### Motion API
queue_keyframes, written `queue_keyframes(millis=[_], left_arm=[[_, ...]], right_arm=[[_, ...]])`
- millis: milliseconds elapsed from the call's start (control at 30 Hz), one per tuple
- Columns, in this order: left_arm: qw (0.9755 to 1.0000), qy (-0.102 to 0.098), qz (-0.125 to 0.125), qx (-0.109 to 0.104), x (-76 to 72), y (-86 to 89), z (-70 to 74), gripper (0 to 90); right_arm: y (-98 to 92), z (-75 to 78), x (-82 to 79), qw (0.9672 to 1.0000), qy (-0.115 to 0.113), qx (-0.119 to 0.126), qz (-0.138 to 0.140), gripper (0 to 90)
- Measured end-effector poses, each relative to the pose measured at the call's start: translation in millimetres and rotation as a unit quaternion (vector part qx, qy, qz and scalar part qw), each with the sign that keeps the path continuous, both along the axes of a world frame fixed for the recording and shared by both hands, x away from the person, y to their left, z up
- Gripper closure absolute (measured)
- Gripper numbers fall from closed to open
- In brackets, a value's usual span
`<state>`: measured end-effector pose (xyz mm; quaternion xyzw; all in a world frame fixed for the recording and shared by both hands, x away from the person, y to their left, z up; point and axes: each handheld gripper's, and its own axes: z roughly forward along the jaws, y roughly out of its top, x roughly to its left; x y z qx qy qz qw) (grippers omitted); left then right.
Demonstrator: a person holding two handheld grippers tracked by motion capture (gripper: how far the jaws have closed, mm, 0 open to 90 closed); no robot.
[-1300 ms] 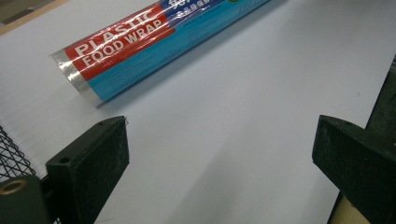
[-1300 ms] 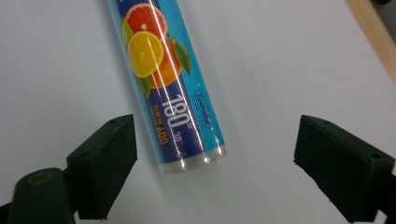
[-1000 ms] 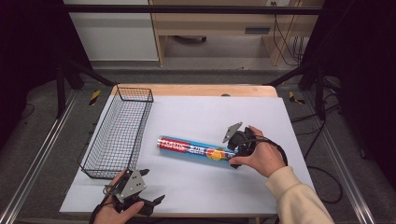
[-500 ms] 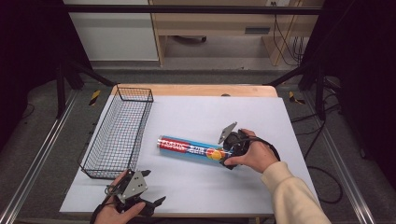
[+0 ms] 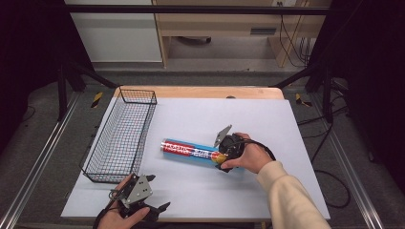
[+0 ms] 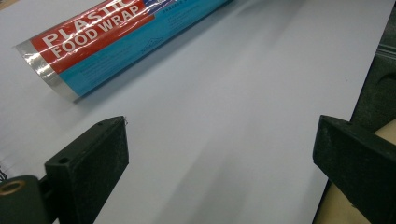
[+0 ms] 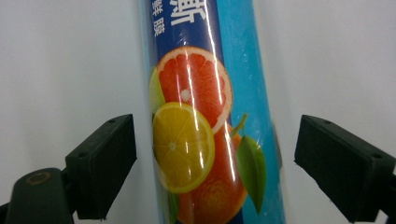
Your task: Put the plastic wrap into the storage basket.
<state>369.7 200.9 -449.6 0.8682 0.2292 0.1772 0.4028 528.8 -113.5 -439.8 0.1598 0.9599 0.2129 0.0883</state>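
Straddling the food-wrap roll [image 7: 205,121] untouched, right hand-held gripper [image 7: 215,163] just narrowed; left hand-held gripper [image 6: 219,163] gapes over bare table [image 5: 286,124].

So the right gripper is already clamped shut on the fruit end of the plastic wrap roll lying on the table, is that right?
Not quite. In the right gripper view the right gripper straddles the fruit end of the plastic wrap roll, but its jaws stand open with gaps on both sides. The roll does lie on the table.

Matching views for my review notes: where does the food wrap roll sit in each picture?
High view: roll lies mid-table, its right end at the right gripper.
Left gripper view: roll at top left, beyond the open jaws.
Right gripper view: roll runs up the centre between the jaws.
Shared landmark: white table.
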Motion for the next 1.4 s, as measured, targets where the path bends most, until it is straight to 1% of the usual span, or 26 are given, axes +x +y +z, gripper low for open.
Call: queue_keyframes(millis=[67, 133, 167, 233, 267, 300, 367, 433, 500, 633, 667, 700, 867, 967, 1067, 1133, 1167, 1233, 1300, 1333, 1367, 1400], left_arm=[[1.0, 0.0, -0.001, 0.001, 0.2, -0.4, -0.5, 3.7], [1.0, 0.003, -0.002, 0.003, 0.2, -1.1, -1.2, 3.7], [1.0, 0.002, -0.002, 0.005, 0.0, -1.3, -1.3, 3.8], [1.0, 0.002, -0.002, 0.005, -0.1, -1.9, -1.4, 3.8], [1.0, 0.003, -0.003, 0.006, -0.2, -2.1, -1.5, 3.8], [1.0, 0.003, -0.003, 0.006, -0.2, -2.3, -1.7, 3.9], [1.0, 0.004, -0.004, 0.007, -0.2, -2.5, -2.0, 3.8], [0.9999, 0.006, -0.006, 0.008, -0.2, -2.7, -2.2, 3.9], [0.9999, 0.006, -0.006, 0.009, -0.3, -3.3, -2.7, 3.9], [0.9999, 0.005, -0.008, 0.011, -0.5, -3.5, -2.4, 3.9], [0.9999, 0.005, -0.008, 0.01, -0.5, -3.4, -2.4, 3.9], [0.9999, 0.007, -0.008, 0.01, -0.5, -3.5, -2.5, 3.9], [0.9999, 0.009, -0.008, 0.01, -0.4, -3.9, -2.8, 4.0], [0.9998, 0.011, -0.01, 0.012, 0.0, -4.6, -3.2, 4.0], [0.9998, 0.013, -0.011, 0.011, 0.2, -5.0, -3.4, 4.1], [0.9998, 0.013, -0.01, 0.01, 0.6, -4.4, -2.8, 4.2], [0.9998, 0.012, -0.009, 0.01, 0.7, -4.1, -2.5, 4.2], [0.9999, 0.012, -0.008, 0.007, 1.1, -3.4, -1.4, 4.3], [0.9999, 0.006, -0.01, 0.007, 1.1, -3.6, 1.3, 4.5], [0.9998, 0.001, -0.012, 0.013, 1.8, -4.4, 3.7, 4.5], [0.9998, -0.003, -0.011, 0.014, 2.2, -4.9, 5.0, 4.6], [0.9998, -0.004, -0.012, 0.012, 3.3, -5.0, 7.5, 4.6]], right_arm=[[0.6, -2.1, 1.5, 1.0, 0.006, -0.005, 0.0, 14.0], [0.8, -4.4, 3.1, 0.9999, 0.011, -0.003, -0.001, 15.6], [0.7, -5.2, 4.5, 0.9999, 0.012, -0.004, 0.003, 15.6], [2.0, -6.7, 5.0, 0.9999, 0.014, -0.004, -0.002, 15.6], [2.3, -7.3, 5.9, 0.9999, 0.015, -0.007, 0.002, 16.0], [3.6, -8.4, 5.8, 0.9998, 0.019, -0.007, 0.0, 16.3], [4.1, -10.0, 6.9, 0.9998, 0.019, -0.008, 0.003, 16.8], [4.1, -11.0, 7.5, 0.9998, 0.017, -0.008, 0.004, 18.4], [4.4, -11.7, 8.0, 0.9997, 0.023, -0.009, 0.006, 21.7], [4.3, -12.0, 8.8, 0.9996, 0.025, -0.008, 0.009, 27.8], [4.1, -12.4, 9.1, 0.9996, 0.025, -0.008, 0.014, 28.9], [4.5, -12.5, 8.5, 0.9995, 0.027, -0.007, 0.01, 29.6], [4.4, -12.3, 8.6, 0.9995, 0.024, -0.012, 0.018, 30.1], [5.1, -12.5, 8.3, 0.9995, 0.02, -0.014, 0.018, 30.1], [6.0, -12.9, 7.5, 0.9996, 0.023, -0.012, 0.015, 30.5], [5.7, -12.2, 7.5, 0.9994, 0.018, -0.018, 0.022, 31.0], [6.1, -12.2, 6.5, 0.9995, 0.018, -0.015, 0.022, 31.3], [6.6, -12.1, 5.4, 0.9994, 0.013, -0.018, 0.025, 31.6], [7.4, -11.1, 2.7, 0.9994, 0.014, -0.02, 0.026, 31.9], [7.9, -10.7, 1.3, 0.9994, 0.01, -0.019, 0.025, 32.0], [8.4, -9.9, -0.6, 0.9995, 0.002, -0.02, 0.026, 32.0], [8.9, -9.5, -1.5, 0.9995, 0.0, -0.018, 0.024, 32.1]])
